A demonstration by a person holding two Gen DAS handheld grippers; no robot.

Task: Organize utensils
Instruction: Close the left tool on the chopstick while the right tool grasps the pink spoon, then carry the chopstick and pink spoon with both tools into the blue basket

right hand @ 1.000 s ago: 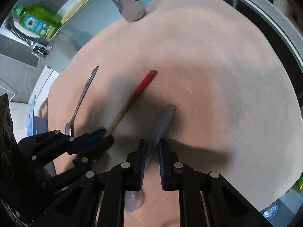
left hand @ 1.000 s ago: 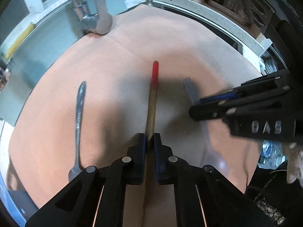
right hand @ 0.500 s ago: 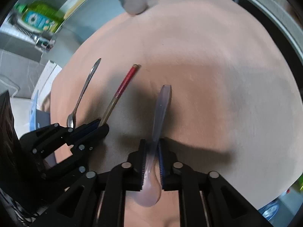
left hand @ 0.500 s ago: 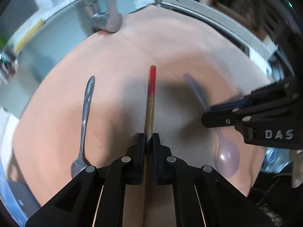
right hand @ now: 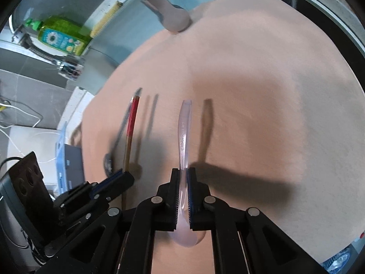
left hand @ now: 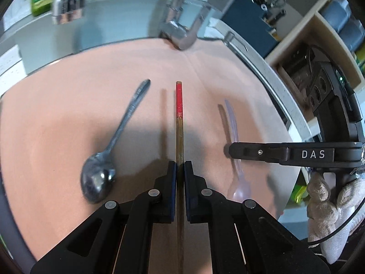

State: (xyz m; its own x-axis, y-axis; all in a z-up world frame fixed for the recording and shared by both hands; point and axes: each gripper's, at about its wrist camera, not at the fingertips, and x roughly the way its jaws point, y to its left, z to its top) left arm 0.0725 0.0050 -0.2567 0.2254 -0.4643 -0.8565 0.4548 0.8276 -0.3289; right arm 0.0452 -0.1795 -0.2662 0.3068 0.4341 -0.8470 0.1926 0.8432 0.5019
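Left fingers (left hand: pixel 171 178) pinch chopstick (left hand: pixel 179 123) — right fingers (right hand: pixel 174 196) pinch plastic spoon (right hand: pixel 183 134).

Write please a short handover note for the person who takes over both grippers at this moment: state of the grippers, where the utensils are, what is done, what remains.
Left gripper: shut on the red-tipped chopstick, held above the mat.
Right gripper: shut on the clear plastic spoon, also lifted, judging by its shadow.
Metal spoon: lying on the peach mat, left of the chopstick, handle pointing away.
Done: both pieces are grasped and roughly parallel with the metal spoon.
Left: probably lower both beside the metal spoon in a row, then release.
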